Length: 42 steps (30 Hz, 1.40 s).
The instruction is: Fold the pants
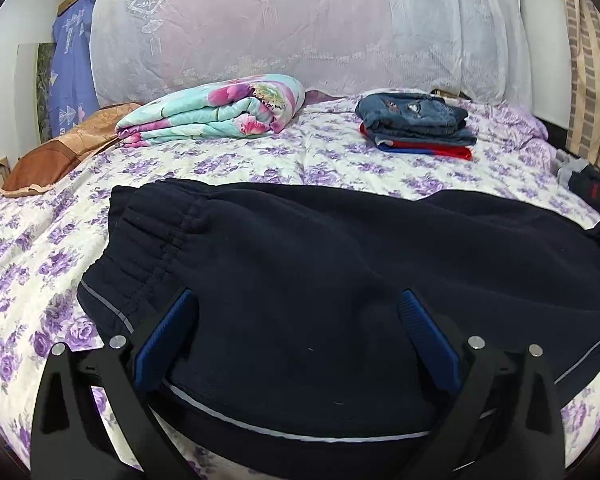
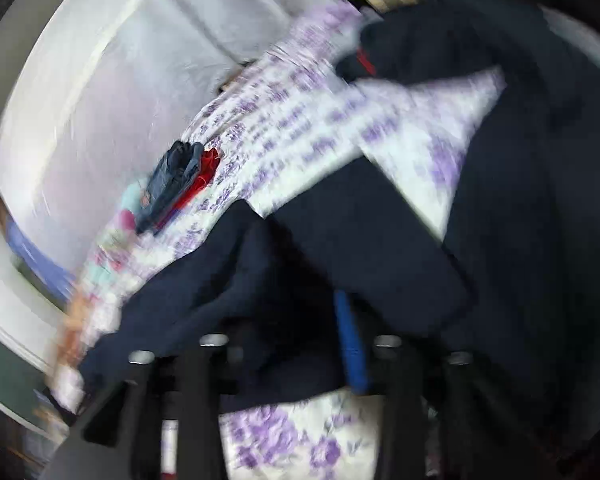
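The left gripper (image 1: 296, 312) has its jaws wide apart over the navy sweatpants (image 1: 340, 272), its blue pads (image 1: 428, 336) pinching nothing. The pants lie spread on the floral bedsheet (image 1: 220, 160), elastic waistband leftward, grey piping along the near edge. The right gripper (image 2: 300, 332) is smeared by blur, navy cloth draped across it; I cannot tell its jaws' state.

The pants (image 1: 340, 272) lie across the bed (image 1: 40, 264) nearest the camera — behind them, a folded quilt (image 1: 212, 110) left, stacked clothes (image 1: 416, 126) right, pillow (image 1: 56, 148) far left.
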### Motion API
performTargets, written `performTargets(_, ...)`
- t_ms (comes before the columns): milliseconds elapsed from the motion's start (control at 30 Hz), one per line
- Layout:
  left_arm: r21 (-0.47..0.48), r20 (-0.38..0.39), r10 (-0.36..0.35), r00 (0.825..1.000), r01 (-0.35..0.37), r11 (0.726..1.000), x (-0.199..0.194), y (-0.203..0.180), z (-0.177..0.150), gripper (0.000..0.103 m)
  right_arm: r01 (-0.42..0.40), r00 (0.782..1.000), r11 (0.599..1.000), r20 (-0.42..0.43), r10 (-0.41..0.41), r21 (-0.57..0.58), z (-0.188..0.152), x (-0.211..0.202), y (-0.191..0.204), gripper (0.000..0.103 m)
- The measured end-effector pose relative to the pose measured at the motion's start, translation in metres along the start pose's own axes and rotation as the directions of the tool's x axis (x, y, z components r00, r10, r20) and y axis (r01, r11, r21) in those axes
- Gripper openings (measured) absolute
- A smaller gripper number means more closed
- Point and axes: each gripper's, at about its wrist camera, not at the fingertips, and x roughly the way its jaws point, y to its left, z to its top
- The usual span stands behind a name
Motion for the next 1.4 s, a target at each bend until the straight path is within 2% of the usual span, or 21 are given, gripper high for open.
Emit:
performTargets(33,0.002,-0.001,0.004,1.0,-0.004,1.0,0.0,0.0,0.0,0.098,0.058,0.998,0.995,0.03,-0.056,-0.08,-0.001,-0.003,0.011,0.054)
performTargets(100,0.003,-0.003,0.012,1.0,-0.012,1.0,0.0,-0.001,0.0,0.098,0.194,0.978,0.939,0.135,-0.161,-0.285,-0.01,-0.014,0.033,0.059)
performTargets(133,0.005,-0.005,0.016,1.0,-0.016,1.0,0.001,-0.001,0.0,0.098,0.273,0.956,0.873,0.215,-0.2,-0.403,-0.023,-0.021,0.046,0.06)
performTargets(200,0.012,-0.01,0.028,1.0,-0.028,1.0,0.002,-0.002,0.0,0.098,0.349,0.929,0.768,0.309,-0.205,-0.537,-0.045,-0.029,0.061,0.061)
performTargets(267,0.022,-0.017,0.043,0.999,-0.042,0.999,0.004,-0.004,0.001,0.098,0.355,0.927,0.652,0.344,-0.151,-0.67,-0.071,-0.032,0.075,0.063)
performTargets(433,0.026,-0.02,0.047,0.999,-0.047,0.999,0.004,-0.005,0.001,0.098,0.368,0.927,0.466,0.357,-0.114,-0.805,-0.097,-0.006,0.097,0.063)
performTargets(500,0.026,-0.02,0.048,0.999,-0.047,0.999,0.004,-0.005,0.001,0.098,0.358,0.933,0.427,0.341,-0.12,-0.83,-0.1,-0.005,0.098,0.063)
performTargets(600,0.026,-0.02,0.049,0.999,-0.048,0.998,0.004,-0.005,0.001,0.098,0.329,0.943,0.422,0.32,-0.093,-0.845,-0.104,-0.021,0.093,0.064)
performTargets(667,0.027,-0.021,0.054,0.998,-0.054,0.998,0.005,-0.005,0.001,0.098,0.347,0.936,0.415,0.336,-0.1,-0.841,-0.106,-0.026,0.091,0.064)
performTargets(767,0.031,-0.023,0.061,0.998,-0.06,0.998,0.005,-0.005,0.0,0.098,0.333,0.942,0.424,0.318,-0.107,-0.842,-0.103,-0.017,0.088,0.063)
performTargets(867,0.032,-0.024,0.06,0.998,-0.059,0.998,0.006,-0.005,0.0,0.098,0.325,0.945,0.404,0.311,-0.101,-0.855,-0.105,-0.005,0.094,0.045)
performTargets(933,0.035,-0.026,0.064,0.998,-0.063,0.997,0.006,-0.006,0.0,0.098,0.285,0.957,0.449,0.278,-0.084,-0.847,-0.097,-0.005,0.099,0.028)
performTargets(1000,0.036,-0.027,0.066,0.997,-0.065,0.997,0.007,-0.006,0.0,0.098,0.215,0.972,0.552,0.233,-0.038,-0.805,-0.076,-0.01,0.098,0.017)
performTargets(1100,0.036,-0.027,0.064,0.998,-0.063,0.997,0.007,-0.005,0.0,0.098,0.048,0.987,0.803,0.15,0.052,-0.594,-0.018,-0.02,0.069,0.009)
performTargets(1133,0.037,-0.027,0.064,0.998,-0.063,0.997,0.007,-0.005,0.0,0.098,-0.032,0.988,0.919,0.125,0.088,-0.393,0.015,-0.021,0.035,0.009)
performTargets(1167,0.037,-0.026,0.064,0.998,-0.063,0.997,0.007,-0.005,0.0,0.098,-0.07,0.989,0.964,0.112,0.101,-0.256,0.031,-0.018,0.01,0.009)
performTargets(1200,0.037,-0.026,0.064,0.998,-0.063,0.997,0.007,-0.005,0.0,0.098,-0.101,0.991,0.994,0.088,0.103,-0.031,0.05,-0.01,-0.035,0.009)
performTargets(1267,0.036,-0.026,0.062,0.998,-0.061,0.997,0.007,-0.005,0.0,0.098,-0.107,0.994,0.976,0.037,0.101,0.192,0.053,0.003,-0.087,0.009)
performTargets(1333,0.037,-0.026,0.063,0.998,-0.062,0.997,0.007,-0.005,0.0,0.098,-0.122,0.991,0.958,-0.012,0.13,0.259,0.041,0.009,-0.108,0.01)
performTargets(1367,0.037,-0.027,0.064,0.998,-0.063,0.997,0.007,-0.005,0.0,0.099,-0.087,0.996,0.976,0.002,0.089,0.197,0.033,0.002,-0.101,0.012)
performTargets(1400,0.039,-0.029,0.067,0.997,-0.066,0.997,0.008,-0.006,0.0,0.098,-0.045,0.999,0.989,0.025,0.042,0.141,0.03,-0.006,-0.091,0.022)
